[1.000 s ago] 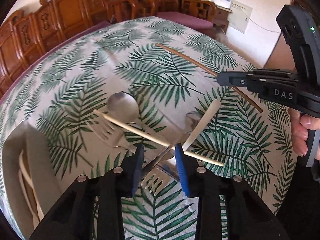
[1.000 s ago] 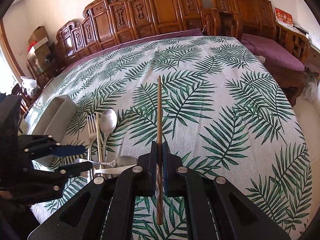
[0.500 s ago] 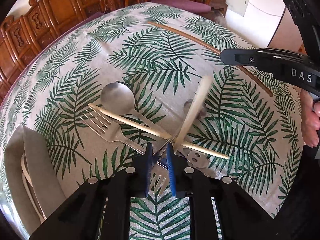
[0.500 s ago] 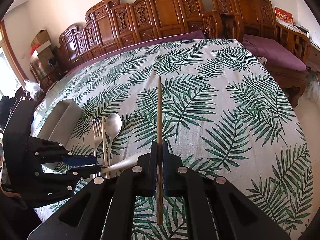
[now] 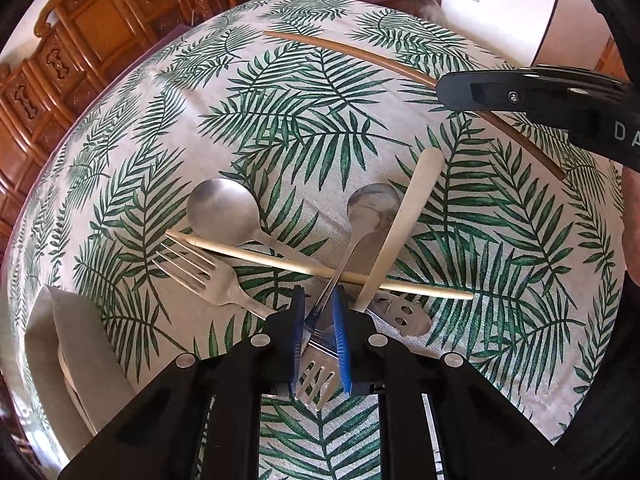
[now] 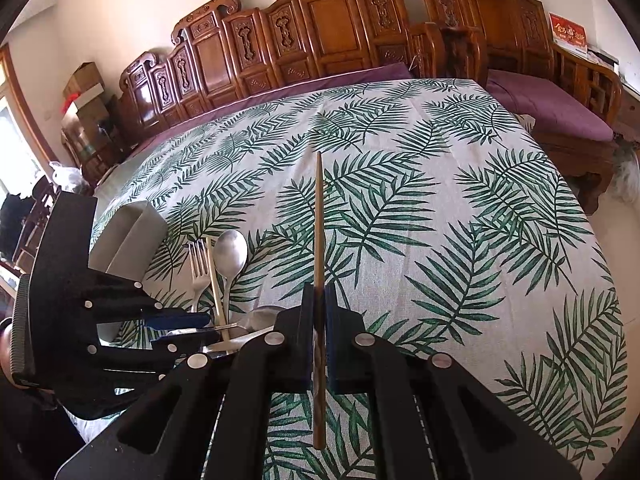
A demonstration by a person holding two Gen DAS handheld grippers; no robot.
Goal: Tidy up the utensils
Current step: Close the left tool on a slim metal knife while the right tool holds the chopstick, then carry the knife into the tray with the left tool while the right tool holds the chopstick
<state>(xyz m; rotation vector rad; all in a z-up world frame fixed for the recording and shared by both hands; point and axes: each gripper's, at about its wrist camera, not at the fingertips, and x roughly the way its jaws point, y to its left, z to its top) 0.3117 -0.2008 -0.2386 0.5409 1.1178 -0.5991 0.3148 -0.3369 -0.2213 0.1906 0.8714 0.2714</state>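
My left gripper point(image 5: 319, 316) is shut on the handle of a small metal spoon point(image 5: 372, 206) in a crossed pile on the palm-leaf tablecloth. The pile holds a big metal spoon point(image 5: 222, 210), a fork point(image 5: 200, 272), a pale chopstick point(image 5: 280, 262), a cream handle point(image 5: 404, 220), a second fork point(image 5: 316, 384) under the jaws and a pierced handle end point(image 5: 400, 314). My right gripper point(image 6: 319, 300) is shut on a brown chopstick point(image 6: 318, 220) that points away across the table; it also shows in the left wrist view point(image 5: 360, 54).
A grey utensil holder point(image 5: 68, 340) with a cream piece inside lies at the left table edge; it also shows in the right wrist view point(image 6: 128, 236). Carved wooden benches point(image 6: 320, 32) with purple cushions line the far side.
My left gripper has moved in over the pile and closed on the small spoon's handle. The spoon and cream handle have tipped upward slightly. My right gripper has stayed shut on the brown chopstick.
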